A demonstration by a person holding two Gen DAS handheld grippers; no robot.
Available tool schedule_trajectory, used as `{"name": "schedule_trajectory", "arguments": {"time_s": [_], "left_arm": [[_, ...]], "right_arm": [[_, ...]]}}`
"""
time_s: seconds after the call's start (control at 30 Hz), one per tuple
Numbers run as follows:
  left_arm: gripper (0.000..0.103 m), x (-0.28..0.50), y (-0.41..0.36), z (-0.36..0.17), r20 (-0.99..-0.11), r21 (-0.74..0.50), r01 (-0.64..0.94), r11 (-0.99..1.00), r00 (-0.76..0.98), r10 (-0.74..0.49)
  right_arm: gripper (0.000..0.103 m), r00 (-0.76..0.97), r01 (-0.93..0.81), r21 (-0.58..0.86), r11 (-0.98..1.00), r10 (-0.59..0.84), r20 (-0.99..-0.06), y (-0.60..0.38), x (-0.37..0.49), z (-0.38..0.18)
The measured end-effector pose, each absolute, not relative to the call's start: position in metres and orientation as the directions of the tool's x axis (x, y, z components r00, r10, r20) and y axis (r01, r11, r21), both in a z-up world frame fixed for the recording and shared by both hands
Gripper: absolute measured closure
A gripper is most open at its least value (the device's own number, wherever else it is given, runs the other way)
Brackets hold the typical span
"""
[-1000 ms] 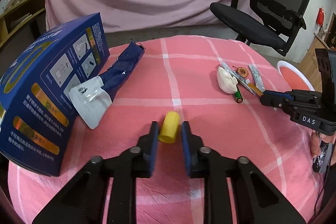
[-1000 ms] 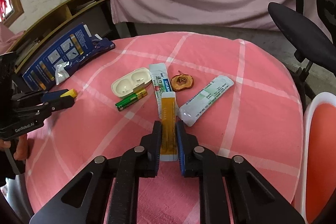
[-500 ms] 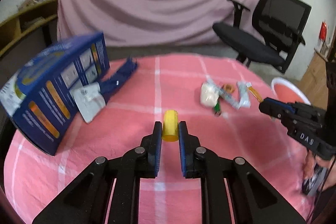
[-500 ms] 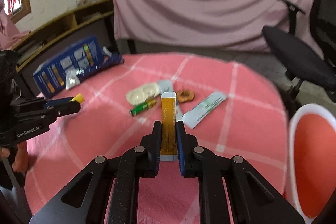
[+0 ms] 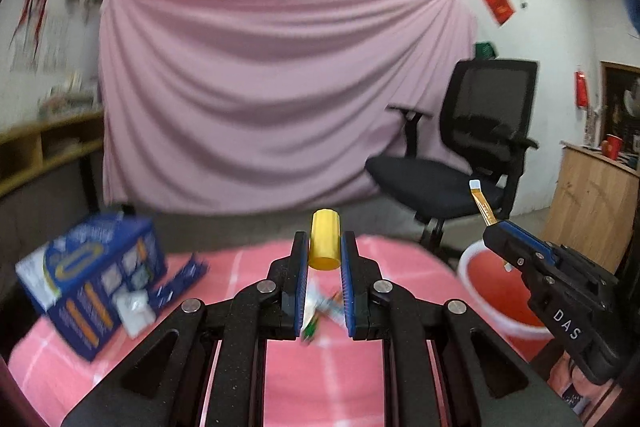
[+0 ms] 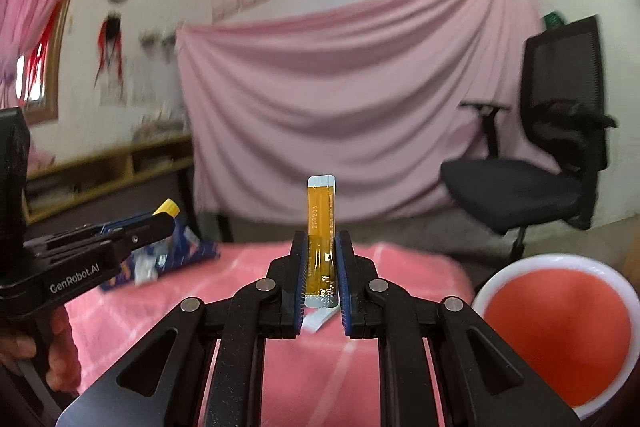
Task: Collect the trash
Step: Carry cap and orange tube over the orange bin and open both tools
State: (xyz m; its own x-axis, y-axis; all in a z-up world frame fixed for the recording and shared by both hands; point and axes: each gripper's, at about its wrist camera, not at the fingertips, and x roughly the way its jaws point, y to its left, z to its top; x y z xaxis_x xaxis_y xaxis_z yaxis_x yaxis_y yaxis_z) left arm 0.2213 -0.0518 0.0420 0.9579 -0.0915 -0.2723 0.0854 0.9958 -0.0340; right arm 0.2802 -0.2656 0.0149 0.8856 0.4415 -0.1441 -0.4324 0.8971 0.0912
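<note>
My left gripper (image 5: 324, 247) is shut on a small yellow cylinder (image 5: 325, 241), held up above the pink checked table (image 5: 248, 267). My right gripper (image 6: 321, 247) is shut on an orange sachet (image 6: 320, 215) that stands upright between its pads. In the left wrist view the right gripper (image 5: 494, 231) shows at the right with the orange sachet (image 5: 484, 205) sticking up, over a red bin (image 5: 492, 287). In the right wrist view the left gripper (image 6: 166, 219) and its yellow cylinder (image 6: 167, 207) appear at the left. Blurred trash (image 5: 320, 311) lies on the table behind the left fingers.
A blue carton (image 5: 92, 275) with a white packet (image 5: 134, 309) sits at the table's left. The red bin (image 6: 556, 339) with a white rim stands right of the table. A black office chair (image 5: 460, 155) and a pink hanging cloth (image 5: 260, 99) are behind. A hand (image 6: 60, 359) holds the left gripper.
Both grippers have risen and tilted up from the table to nearly level, each carrying its item. The left gripper's jaws closed in on the yellow cylinder; the table trash has dropped low in both views.
</note>
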Motion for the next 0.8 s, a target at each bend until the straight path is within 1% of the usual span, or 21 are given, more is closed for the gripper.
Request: {"name": "schedule_trajectory", "arguments": {"time_s": [0.07,0.17,0.37,0.6,0.8], "left_arm": [[0.091,0.22,-0.067,0.05,-0.223,-0.011,0.112,0.994,0.968,-0.112],[0.091,0.219,-0.086,0.059,-0.178,0.012,0.154,0.988,0.973,-0.15],[0.091,0.226,-0.126,0.072,-0.138,0.055,0.25,0.967,0.961,-0.241],[0.091,0.241,-0.185,0.079,-0.131,0.117,0.352,0.929,0.932,-0.337],[0.091,0.261,-0.227,0.073,-0.159,0.133,0.421,0.897,0.903,-0.4]], "right_arm": [[0.091,0.917,-0.385,0.074,0.92,0.39,-0.084,-0.276,0.273,0.021],[0.091,0.944,-0.326,0.09,0.941,0.328,-0.015,-0.295,0.266,0.028],[0.091,0.974,-0.225,0.131,0.965,0.219,0.061,-0.334,0.258,0.034],[0.091,0.991,-0.128,0.194,0.973,0.118,0.064,-0.376,0.258,0.033],[0.091,0.999,-0.04,0.283,0.958,0.036,0.018,-0.409,0.266,0.025]]}}
